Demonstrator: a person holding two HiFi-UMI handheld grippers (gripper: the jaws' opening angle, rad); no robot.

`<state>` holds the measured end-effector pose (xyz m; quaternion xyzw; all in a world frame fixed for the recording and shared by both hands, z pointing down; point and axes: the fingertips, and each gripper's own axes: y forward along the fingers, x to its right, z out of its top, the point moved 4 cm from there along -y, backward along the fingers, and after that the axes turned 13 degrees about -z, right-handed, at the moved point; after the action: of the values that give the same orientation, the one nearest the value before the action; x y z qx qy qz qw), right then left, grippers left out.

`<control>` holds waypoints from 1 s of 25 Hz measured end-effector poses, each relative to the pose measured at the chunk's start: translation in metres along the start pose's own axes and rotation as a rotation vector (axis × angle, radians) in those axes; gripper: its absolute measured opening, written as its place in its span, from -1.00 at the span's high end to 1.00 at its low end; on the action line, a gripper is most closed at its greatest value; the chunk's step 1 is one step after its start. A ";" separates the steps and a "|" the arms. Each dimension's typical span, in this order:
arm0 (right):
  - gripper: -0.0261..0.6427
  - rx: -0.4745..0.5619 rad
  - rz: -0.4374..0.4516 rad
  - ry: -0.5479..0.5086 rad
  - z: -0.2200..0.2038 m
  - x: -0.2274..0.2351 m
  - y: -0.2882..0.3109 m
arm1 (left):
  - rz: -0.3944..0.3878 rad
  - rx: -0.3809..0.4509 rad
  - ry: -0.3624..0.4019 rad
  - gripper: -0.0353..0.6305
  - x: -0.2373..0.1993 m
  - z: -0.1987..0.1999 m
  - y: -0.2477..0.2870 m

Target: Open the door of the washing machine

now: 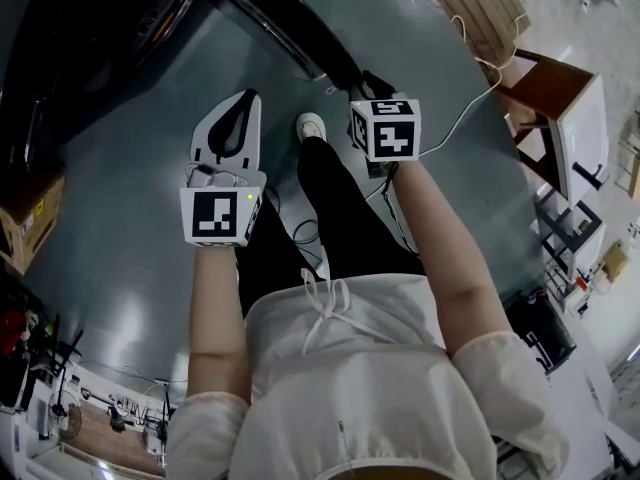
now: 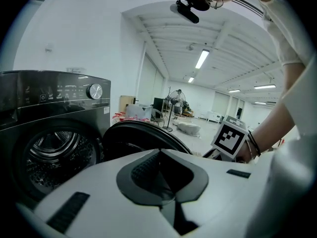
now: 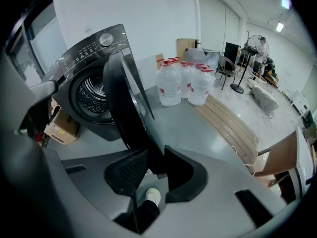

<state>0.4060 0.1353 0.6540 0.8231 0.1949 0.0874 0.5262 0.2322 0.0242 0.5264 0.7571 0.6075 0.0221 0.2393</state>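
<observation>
Right gripper [image 3: 151,168] is clamping the free edge of the door [image 3: 124,100], which is standing half-open between it and the washing machine [image 3: 84,51] beyond. Left gripper [image 2: 161,167] is hovering alongside, closed and empty. Pulling is probably best following the hinge arc, with the grip kept square.

The washing machine [image 1: 80,38] is dark and cut off at the head view's upper-left edge. In the left gripper view, the left gripper [image 2: 159,152] hides the lower part of the door [image 2: 129,135]. The print on the control panel [image 2: 54,93] is too small to read.
</observation>
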 end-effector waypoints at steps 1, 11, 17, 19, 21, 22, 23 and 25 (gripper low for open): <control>0.65 0.001 -0.002 -0.001 0.003 0.006 0.001 | -0.002 -0.001 0.000 0.83 0.001 0.002 0.005; 0.63 0.017 -0.029 0.028 0.034 0.061 0.017 | -0.019 -0.028 0.039 0.83 0.006 0.014 0.043; 0.71 0.017 -0.057 0.049 0.049 0.085 0.023 | -0.022 -0.036 0.041 0.83 0.006 0.026 0.058; 0.77 0.014 -0.066 0.037 0.054 0.091 0.025 | -0.016 -0.001 0.048 0.83 0.004 0.032 0.061; 0.90 0.014 -0.078 0.024 0.060 0.096 0.026 | -0.009 0.012 0.048 0.83 0.001 0.036 0.061; 0.91 0.018 -0.084 0.022 0.063 0.097 0.024 | -0.004 0.018 0.051 0.83 0.000 0.039 0.060; 0.91 0.025 -0.087 0.023 0.067 0.099 0.021 | 0.001 0.020 0.057 0.83 -0.001 0.042 0.059; 0.90 0.041 -0.082 0.030 0.075 0.101 0.011 | 0.010 0.017 0.067 0.83 -0.001 0.048 0.053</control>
<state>0.5264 0.1100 0.6252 0.8237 0.2384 0.0741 0.5092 0.2959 -0.0007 0.5045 0.7610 0.6115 0.0432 0.2123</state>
